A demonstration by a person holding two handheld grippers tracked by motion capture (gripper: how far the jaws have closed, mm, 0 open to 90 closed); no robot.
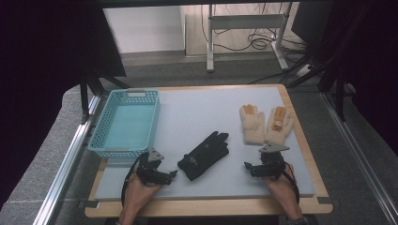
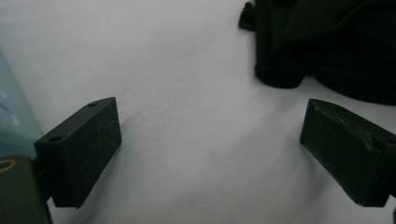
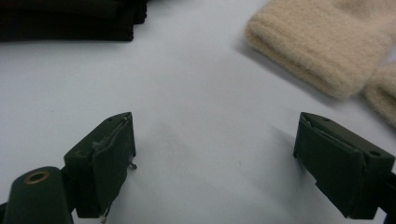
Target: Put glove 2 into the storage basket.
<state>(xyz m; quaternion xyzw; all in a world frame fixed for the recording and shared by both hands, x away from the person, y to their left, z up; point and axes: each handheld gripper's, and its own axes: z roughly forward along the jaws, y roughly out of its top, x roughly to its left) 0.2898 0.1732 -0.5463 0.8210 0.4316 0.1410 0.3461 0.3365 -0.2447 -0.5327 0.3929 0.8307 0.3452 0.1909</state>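
Left tongs (image 1: 172,174): held low over the surface (image 1: 197,105) in the person's left hand (image 1: 138,192), jaws spread wide with nothing between them.
Right tongs (image 1: 247,166): held low in the person's right hand (image 1: 281,187), jaws also spread wide and empty.
Black glove (image 1: 204,155): lies flat between the two tongs, its cuff end just beside the left tongs' tips, its fingers pointing away from the person. In the left gripper view its dark edge (image 2: 327,46) sits ahead and to the right of the jaws, apart from them.
Cream gloves (image 1: 265,123): a fuzzy pair lying side by side just beyond the right tongs, cuffs nearest them; one cuff (image 3: 322,46) shows ahead and to the right of those jaws.
Basket (image 1: 124,152): pale blue, with latticed walls, just beyond the left tongs. Nothing lies in it.
Risk, thin grip: the black glove looks folded or doubled, so a shallow pinch may catch one layer and leave the rest dragging.
Risk, missed line: the glove lies off to one side of the left jaws, so closing now would likely meet bare surface.
Risk, basket rim: a dangling glove could snag on the near wall and drop outside.
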